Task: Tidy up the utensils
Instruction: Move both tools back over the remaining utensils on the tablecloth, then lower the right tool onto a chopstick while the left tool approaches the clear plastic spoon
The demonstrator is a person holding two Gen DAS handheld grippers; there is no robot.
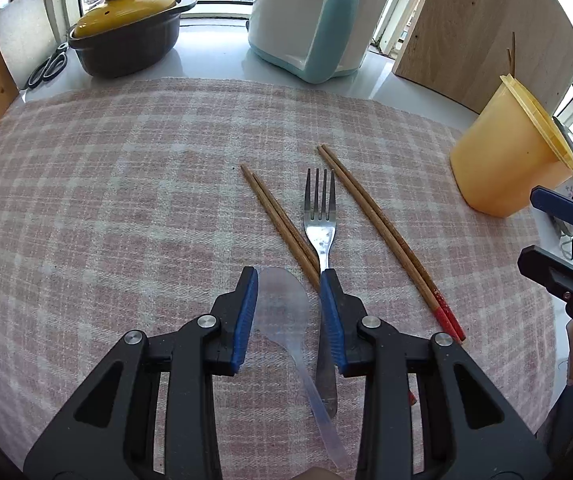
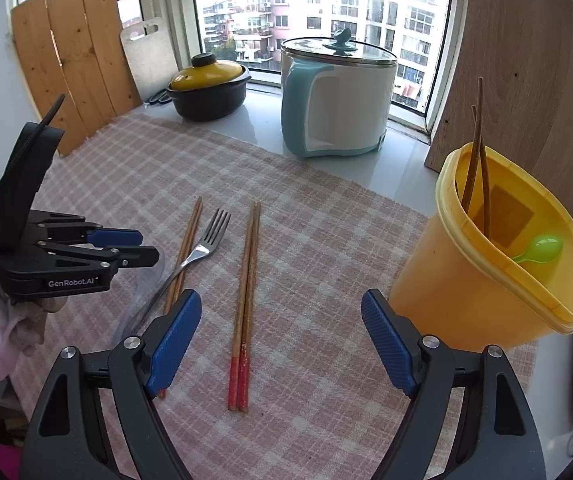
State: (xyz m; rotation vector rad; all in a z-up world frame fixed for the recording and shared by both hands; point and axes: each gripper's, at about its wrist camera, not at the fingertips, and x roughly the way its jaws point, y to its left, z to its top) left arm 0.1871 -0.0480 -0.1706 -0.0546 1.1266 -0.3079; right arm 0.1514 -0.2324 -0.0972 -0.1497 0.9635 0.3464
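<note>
fork (image 1: 320, 216): lying flat on the checked cloth (image 1: 126, 184), tines pointing far toward the window, handle running back near, long axis near-to-far
clear spoon (image 1: 286, 312): see-through plastic, bowl far, handle near, right beside the fork's handle
left claw (image 1: 288, 280): part-open, pads either side of the spoon bowl, can't tell if they actually press on it; right pad sits over the fork's neck
chopsticks: one pair (image 1: 278, 220) just left of the fork, slipping under it; red-tipped pair (image 1: 390, 236) to its right, tips far, red ends near
right claw (image 2: 282, 312): spread wide, nothing in it, hanging over the red-tipped pair
yellow holder (image 2: 466, 280): far right on the bench, already has chopsticks and a green spoon (image 2: 542, 250)
room: cloth's left half is bare; clay pot (image 1: 126, 40) and cooker (image 1: 318, 20) sit far back
</note>
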